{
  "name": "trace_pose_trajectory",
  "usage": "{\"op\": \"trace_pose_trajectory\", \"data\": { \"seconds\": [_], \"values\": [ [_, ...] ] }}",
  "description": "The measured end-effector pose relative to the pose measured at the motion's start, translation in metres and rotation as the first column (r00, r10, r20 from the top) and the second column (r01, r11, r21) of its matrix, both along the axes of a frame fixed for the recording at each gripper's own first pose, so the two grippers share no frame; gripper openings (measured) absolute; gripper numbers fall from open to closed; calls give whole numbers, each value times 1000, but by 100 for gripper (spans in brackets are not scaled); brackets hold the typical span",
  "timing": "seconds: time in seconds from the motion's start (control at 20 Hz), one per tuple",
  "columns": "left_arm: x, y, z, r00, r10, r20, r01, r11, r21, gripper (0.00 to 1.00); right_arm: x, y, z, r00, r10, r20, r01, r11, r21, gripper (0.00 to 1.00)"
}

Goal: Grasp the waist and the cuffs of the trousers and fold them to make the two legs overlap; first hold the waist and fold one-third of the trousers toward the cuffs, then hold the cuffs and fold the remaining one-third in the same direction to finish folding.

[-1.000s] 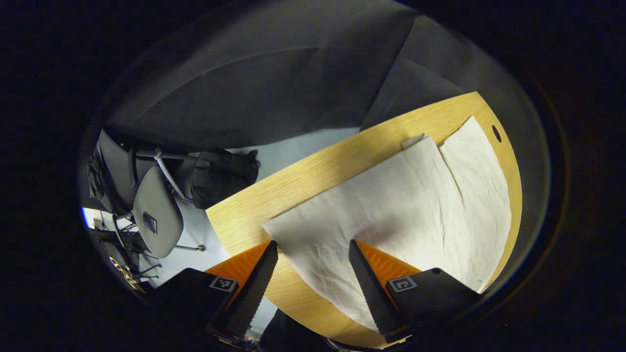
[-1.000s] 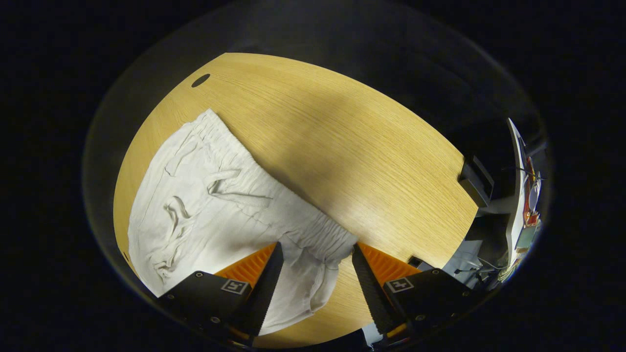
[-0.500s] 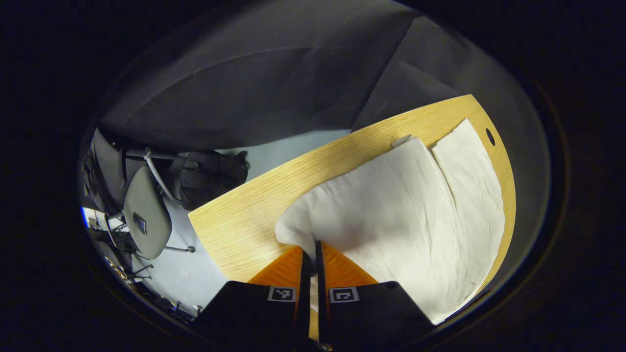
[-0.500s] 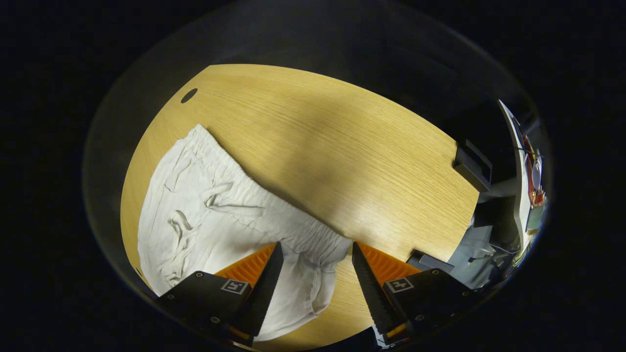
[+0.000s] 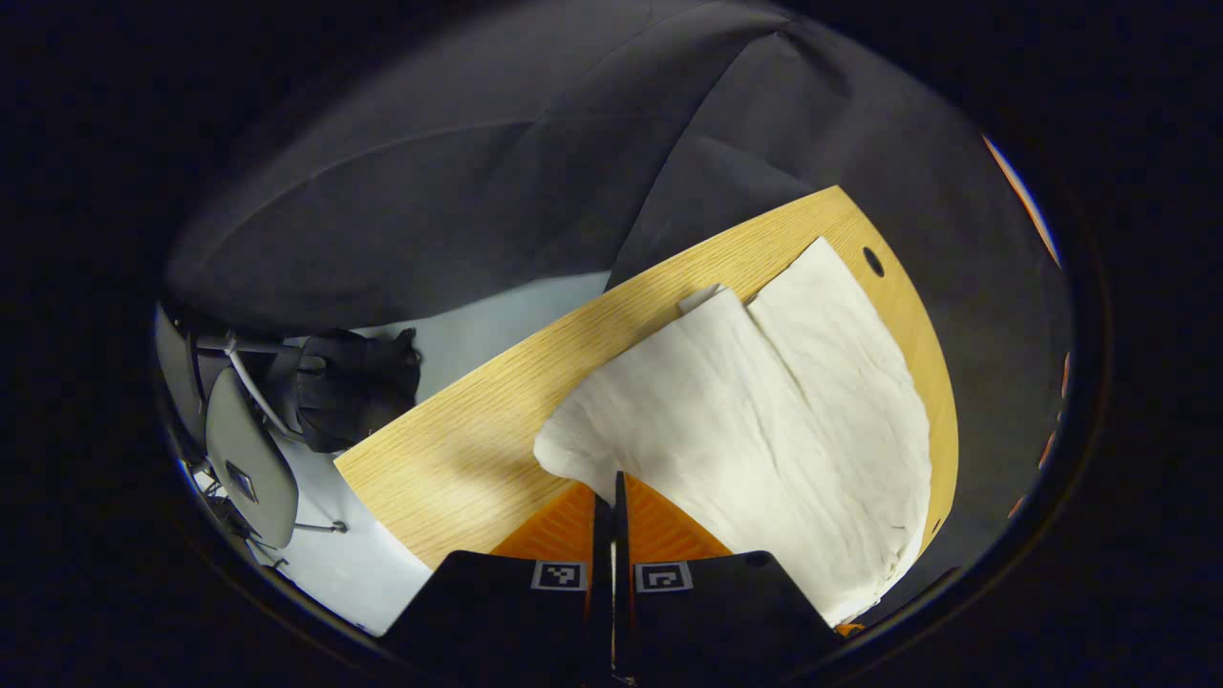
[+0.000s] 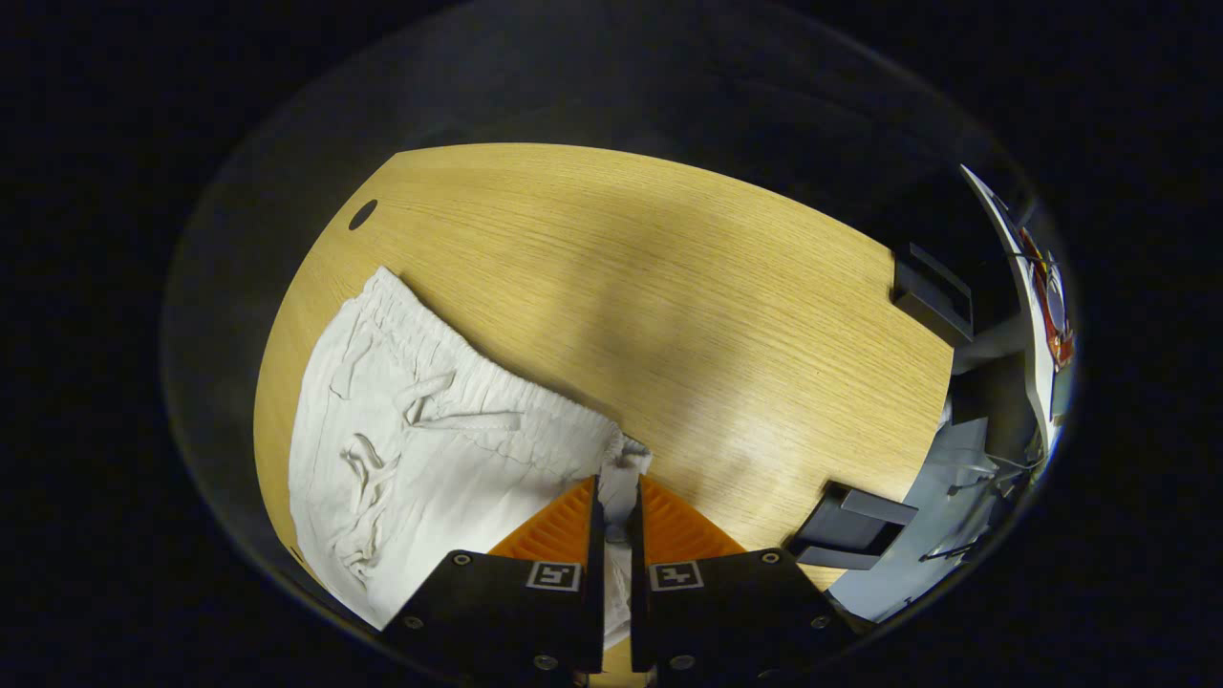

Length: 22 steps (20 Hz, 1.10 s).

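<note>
White trousers (image 5: 755, 420) lie spread on the light wooden table (image 5: 459, 459), both legs side by side and running away from me in the left gripper view. My left gripper (image 5: 605, 489) is shut on the near cuff, which bunches up and lifts off the wood. In the right gripper view the elastic waist (image 6: 478, 382) with its drawstring lies crumpled on the table (image 6: 688, 287). My right gripper (image 6: 616, 492) is shut on the near corner of the waistband, and cloth shows pinched between its fingers.
A small round hole (image 6: 362, 213) pierces the table near the far corner. Beyond the table edge stand a grey chair (image 5: 244, 468) and a black bag (image 5: 349, 387) on the pale floor. Dark brackets (image 6: 850, 526) and equipment sit off the table's right side.
Both grippers were open a second ago. The left one closed on the cuff first and lifted it; the right one has just closed on the waistband corner.
</note>
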<state>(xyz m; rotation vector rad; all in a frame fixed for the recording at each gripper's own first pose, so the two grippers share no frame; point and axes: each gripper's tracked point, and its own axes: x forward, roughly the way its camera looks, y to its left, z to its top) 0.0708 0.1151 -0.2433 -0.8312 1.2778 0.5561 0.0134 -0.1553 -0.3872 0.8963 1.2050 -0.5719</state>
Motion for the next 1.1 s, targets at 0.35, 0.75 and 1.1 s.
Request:
{"op": "trace_pose_trajectory", "data": {
  "seconds": [0.35, 0.75, 1.1],
  "values": [
    [66, 0, 58, 987, -10, 163, 6, 1000, 23, 5, 22, -1, 59, 976, -141, 164, 104, 971, 217, 4],
    [153, 4, 80, 962, -104, 252, 93, 994, 55, 5, 85, 12, 106, 949, -216, 230, 124, 925, 359, 4],
    [227, -1, 63, 945, -239, 225, 225, 971, 84, 5, 140, 17, 110, 943, -305, 136, 213, 862, 460, 4]
  ]
}}
